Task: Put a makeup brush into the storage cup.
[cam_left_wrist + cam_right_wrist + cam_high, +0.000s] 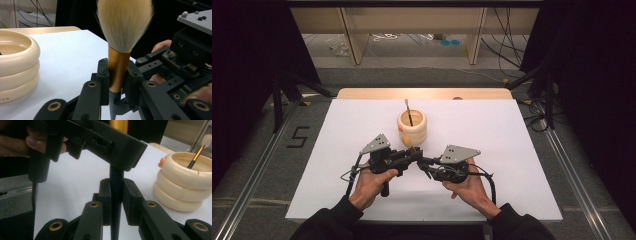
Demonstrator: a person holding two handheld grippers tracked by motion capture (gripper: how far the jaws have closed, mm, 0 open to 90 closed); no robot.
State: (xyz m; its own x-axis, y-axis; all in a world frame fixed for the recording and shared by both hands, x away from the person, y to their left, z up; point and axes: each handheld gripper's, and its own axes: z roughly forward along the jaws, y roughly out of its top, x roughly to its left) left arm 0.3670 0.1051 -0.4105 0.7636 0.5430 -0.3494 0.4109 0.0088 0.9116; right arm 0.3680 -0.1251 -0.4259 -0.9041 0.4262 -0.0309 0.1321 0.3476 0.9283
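Observation:
A makeup brush stands upright between both grippers, with pale bristles point(125, 25), a gold ferrule point(117, 67) and a black handle point(116, 176). My left gripper point(117, 75) is shut on the ferrule. Just below it, my right gripper point(116, 192) is shut on the handle. In the high view the two grippers, left point(413, 156) and right point(425, 161), meet tip to tip just in front of a cream ribbed cup point(412, 129). A second brush point(408, 111) leans inside that cup.
The cup point(182, 187) has a small orange knob point(162, 162) on its side and stands mid-table on a white sheet point(512, 150). A wooden table edge point(422, 93) runs along the back. Cables and stand legs lie on the floor on both sides.

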